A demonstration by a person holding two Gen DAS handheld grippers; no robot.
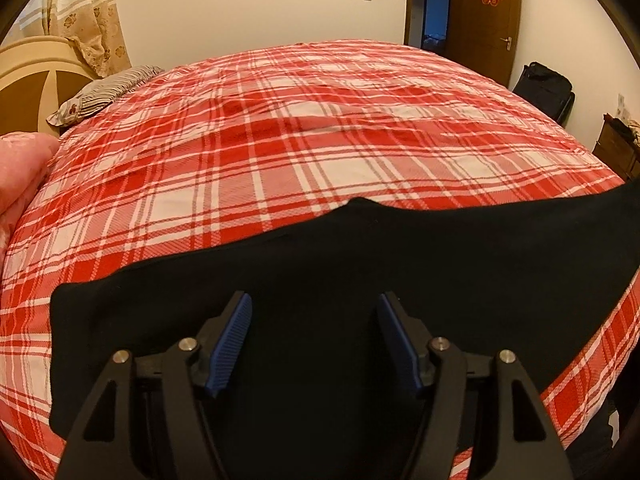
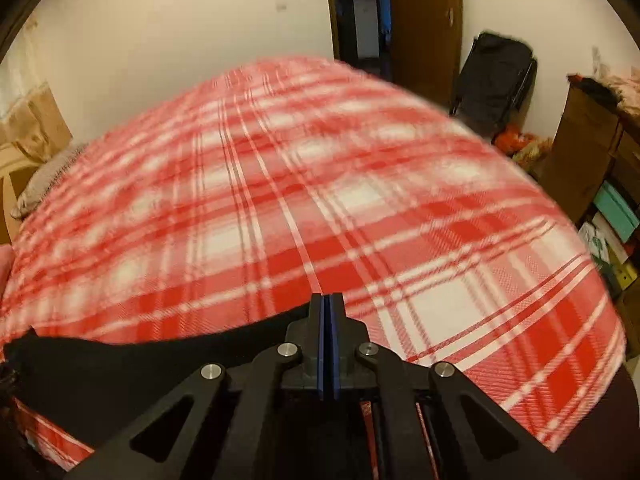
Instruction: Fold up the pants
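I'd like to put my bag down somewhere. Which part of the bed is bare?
The plaid sheet lies bare from the black pants back to the far wall, and right of them too. The striped pillow takes the far left corner; both grippers work along the near edge.

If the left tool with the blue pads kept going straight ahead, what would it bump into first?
Most likely the black pants: the open left tool hangs right over them, with the plaid bedspread beyond.

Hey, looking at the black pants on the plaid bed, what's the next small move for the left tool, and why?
Probably close the left tool on the black pants. Its blue pads stand apart over the cloth, gripping nothing, while the right tool looks shut at the pants' edge. Both ends likely need holding before a fold over the bedspread.
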